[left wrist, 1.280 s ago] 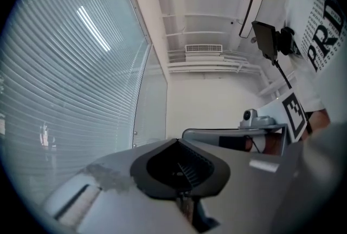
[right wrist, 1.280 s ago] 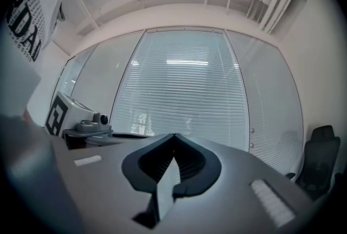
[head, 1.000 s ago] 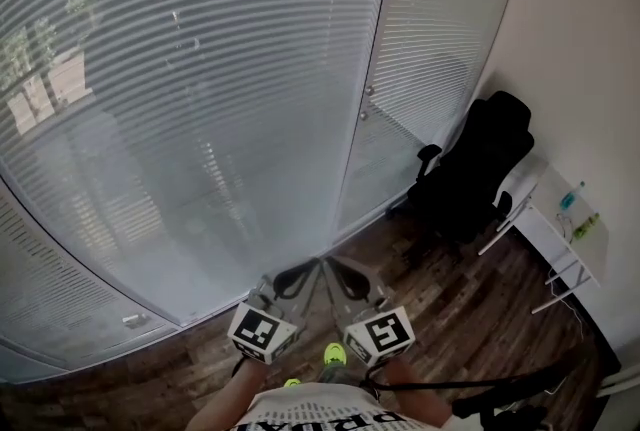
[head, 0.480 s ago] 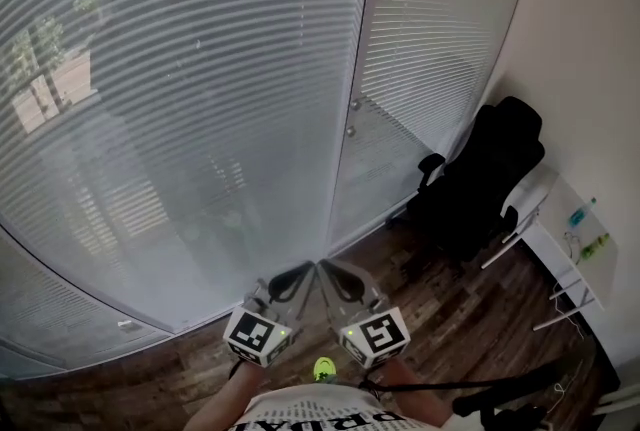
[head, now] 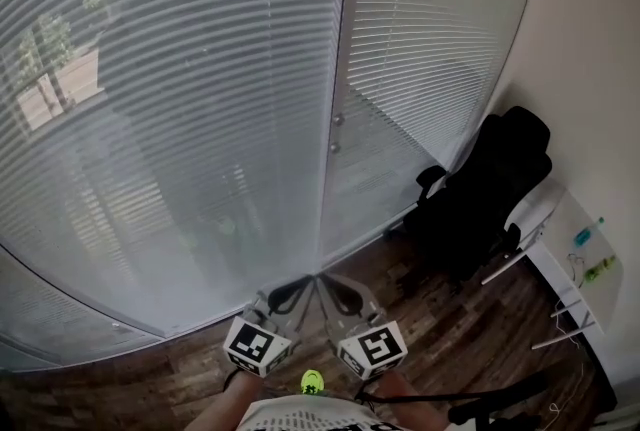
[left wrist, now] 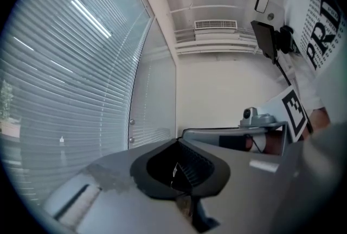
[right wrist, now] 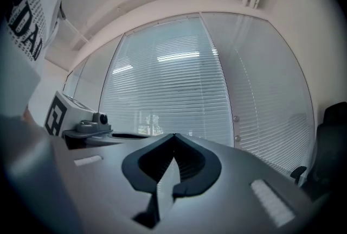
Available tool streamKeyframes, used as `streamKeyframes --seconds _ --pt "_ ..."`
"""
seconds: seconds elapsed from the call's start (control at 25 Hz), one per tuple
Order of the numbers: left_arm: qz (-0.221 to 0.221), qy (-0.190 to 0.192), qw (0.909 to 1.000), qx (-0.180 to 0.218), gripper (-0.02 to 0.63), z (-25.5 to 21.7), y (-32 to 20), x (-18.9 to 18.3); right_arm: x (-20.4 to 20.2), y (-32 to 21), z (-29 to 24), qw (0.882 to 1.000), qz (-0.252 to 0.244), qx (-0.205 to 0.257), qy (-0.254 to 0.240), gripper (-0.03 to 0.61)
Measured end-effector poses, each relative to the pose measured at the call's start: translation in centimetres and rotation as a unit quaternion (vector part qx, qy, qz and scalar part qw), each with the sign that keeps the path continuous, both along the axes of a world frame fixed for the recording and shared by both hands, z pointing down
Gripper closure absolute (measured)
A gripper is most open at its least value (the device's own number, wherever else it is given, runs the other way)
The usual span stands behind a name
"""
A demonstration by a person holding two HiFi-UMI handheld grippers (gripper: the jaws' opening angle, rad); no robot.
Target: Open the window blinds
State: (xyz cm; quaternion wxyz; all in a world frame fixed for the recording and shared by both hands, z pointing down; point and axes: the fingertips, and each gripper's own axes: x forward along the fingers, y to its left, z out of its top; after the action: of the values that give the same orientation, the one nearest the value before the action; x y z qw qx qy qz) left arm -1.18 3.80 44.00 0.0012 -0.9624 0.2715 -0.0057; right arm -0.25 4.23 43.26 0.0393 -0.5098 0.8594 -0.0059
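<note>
Straight ahead, at twelve o'clock in the head view, the window blinds (head: pixel 180 119) cover the whole glass wall in two panels. Their slats run horizontally and lie shut. An upright frame post divides the panels and carries two small round knobs (head: pixel 336 133), one just above the other. These are probably the slat control, though no cord or wand can be seen.

The knobs sit above the two gripper tips, at about one o'clock and well apart from them. In the right gripper view the knobs (right wrist: pixel 236 128) show at three o'clock of the jaws. In the left gripper view they (left wrist: pixel 130 131) show at nine o'clock.

The left gripper (head: pixel 292 287) and right gripper (head: pixel 338 285) are held low, side by side, with their tips nearly meeting. The right one looks slightly nearer the post. Both sets of jaws are pressed together with nothing between them.

A black chair (head: pixel 480 189) stands at three o'clock on the wooden floor (head: pixel 470 319).
</note>
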Motion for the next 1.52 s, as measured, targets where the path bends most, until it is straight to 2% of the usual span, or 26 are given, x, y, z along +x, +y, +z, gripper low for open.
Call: streamKeyframes --seconds 0.36,0.64,0.76,0.92,1.28,1.52 --pt "-0.004 -0.012 0.9998 0.014 0.623 0.7 -1.6 1.9 1.9 -1.5 0.0 1.0 -0.003 0.008 0.001 0.571" --pt "-0.004 0.0 1.0 0.009 0.623 0.3 -4.2 2.6 2.6 -4.2 -0.2 1.0 -0.003 0.008 0.006 0.571" --pt "-0.001 0.009 0.9998 0.018 0.623 0.9 -5.3 2.8 2.8 -5.2 0.2 1.0 -0.001 0.015 0.02 0.571" --pt "0.0 0.026 0.9994 0.022 0.623 0.6 -7.9 3.1 3.0 -7.8 0.0 0.999 0.001 0.023 0.034 0.571" --pt "0.015 0.029 0.999 0.032 0.623 -2.0 -13.6 2.8 2.7 -13.3 -2.7 0.998 0.013 0.033 0.043 0.571" --pt "0.027 0.038 0.9986 0.024 0.623 -1.3 -17.2 3.0 2.8 -16.8 -1.7 0.998 0.025 0.034 0.051 0.571"
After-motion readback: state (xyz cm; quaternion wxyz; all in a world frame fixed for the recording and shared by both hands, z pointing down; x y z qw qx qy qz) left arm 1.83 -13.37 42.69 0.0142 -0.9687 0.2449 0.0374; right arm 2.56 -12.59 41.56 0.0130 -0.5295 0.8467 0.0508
